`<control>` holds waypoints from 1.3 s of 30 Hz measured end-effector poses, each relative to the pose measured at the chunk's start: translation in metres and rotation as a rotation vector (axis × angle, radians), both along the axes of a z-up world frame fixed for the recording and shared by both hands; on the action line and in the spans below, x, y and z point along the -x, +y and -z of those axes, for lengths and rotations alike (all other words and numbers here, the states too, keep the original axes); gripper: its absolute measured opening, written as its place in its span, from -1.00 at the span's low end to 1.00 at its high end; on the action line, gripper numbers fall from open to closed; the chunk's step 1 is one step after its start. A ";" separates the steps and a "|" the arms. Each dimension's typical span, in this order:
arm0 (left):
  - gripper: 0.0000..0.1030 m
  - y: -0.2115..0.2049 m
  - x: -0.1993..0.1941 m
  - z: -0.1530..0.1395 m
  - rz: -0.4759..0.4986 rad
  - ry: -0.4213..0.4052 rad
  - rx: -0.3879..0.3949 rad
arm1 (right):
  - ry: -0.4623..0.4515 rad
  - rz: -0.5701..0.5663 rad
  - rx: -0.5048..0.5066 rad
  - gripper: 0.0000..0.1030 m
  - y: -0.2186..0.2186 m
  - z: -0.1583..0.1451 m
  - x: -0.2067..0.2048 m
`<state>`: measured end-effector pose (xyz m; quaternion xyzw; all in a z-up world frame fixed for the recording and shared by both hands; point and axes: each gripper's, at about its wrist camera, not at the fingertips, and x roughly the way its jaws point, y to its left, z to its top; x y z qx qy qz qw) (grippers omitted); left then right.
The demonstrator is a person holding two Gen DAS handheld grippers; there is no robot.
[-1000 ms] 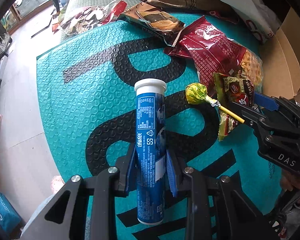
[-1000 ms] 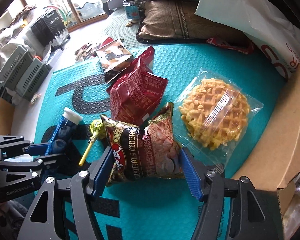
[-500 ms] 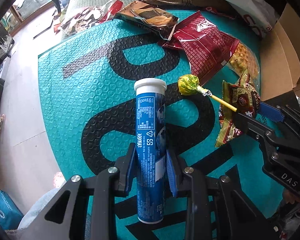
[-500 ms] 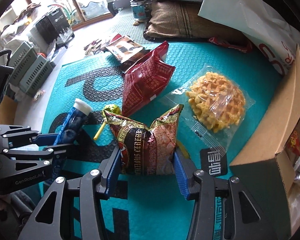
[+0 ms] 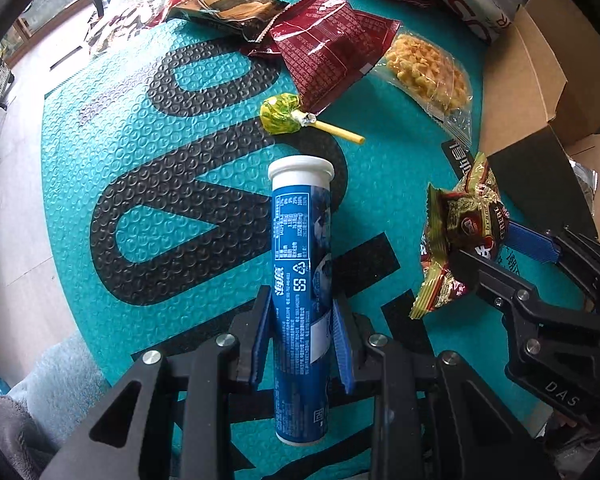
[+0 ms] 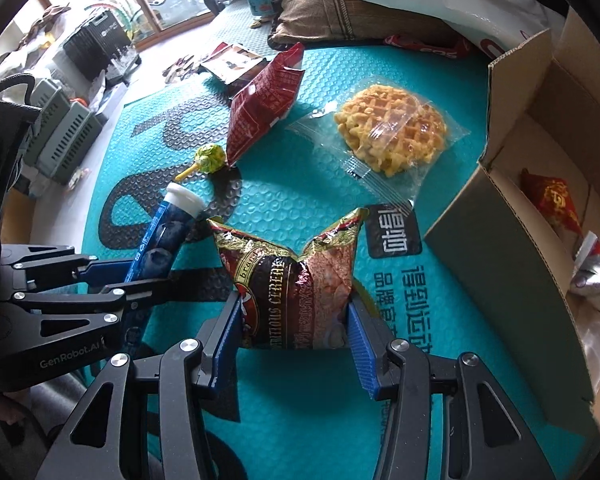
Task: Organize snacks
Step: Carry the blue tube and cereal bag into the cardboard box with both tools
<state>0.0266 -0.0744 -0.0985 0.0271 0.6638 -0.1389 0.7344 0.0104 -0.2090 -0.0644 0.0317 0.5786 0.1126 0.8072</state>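
Observation:
My left gripper point(image 5: 302, 344) is shut on a blue tube with a white cap point(image 5: 300, 264), held above the teal mat point(image 5: 100, 152). My right gripper point(image 6: 296, 332) is shut on a brown cereal packet point(image 6: 292, 280), squeezed at its lower half and lifted off the mat. In the right wrist view the tube point(image 6: 168, 224) and the left gripper point(image 6: 112, 276) sit just left of the packet. In the left wrist view the packet point(image 5: 456, 236) hangs in the right gripper point(image 5: 496, 252) at the right. An open cardboard box point(image 6: 512, 240) stands right of the mat.
On the mat lie a green lollipop point(image 5: 284, 114), a dark red bag point(image 5: 328, 40), a wrapped waffle point(image 6: 392, 128) and a brown packet point(image 5: 228, 8). The box holds a red packet point(image 6: 556, 200) and a silver one. Grey crates point(image 6: 64, 136) stand on the floor at left.
Both grippers have carried their loads to the right, toward the cardboard box. The right gripper's fingers closed tighter on the cereal packet, which now stands lifted off the mat.

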 end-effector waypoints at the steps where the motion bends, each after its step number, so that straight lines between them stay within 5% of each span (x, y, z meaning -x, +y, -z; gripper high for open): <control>1: -0.46 -0.001 0.000 0.004 -0.003 0.012 -0.006 | 0.000 0.001 0.002 -0.03 0.000 0.000 0.001; 9: -0.46 -0.007 -0.006 0.008 -0.010 -0.009 -0.003 | 0.005 0.028 -0.003 0.13 0.003 0.010 -0.007; 16: -0.46 0.000 0.000 -0.003 -0.036 -0.032 0.025 | -0.017 0.022 0.000 -0.05 0.007 0.002 -0.008; 27: -0.47 0.008 0.000 -0.037 -0.038 -0.086 0.064 | 0.049 0.081 -0.177 -0.07 -0.001 -0.006 -0.003; 39: -0.47 0.017 0.015 -0.074 -0.009 -0.146 0.078 | 0.004 0.077 -0.179 -0.07 0.001 -0.031 0.016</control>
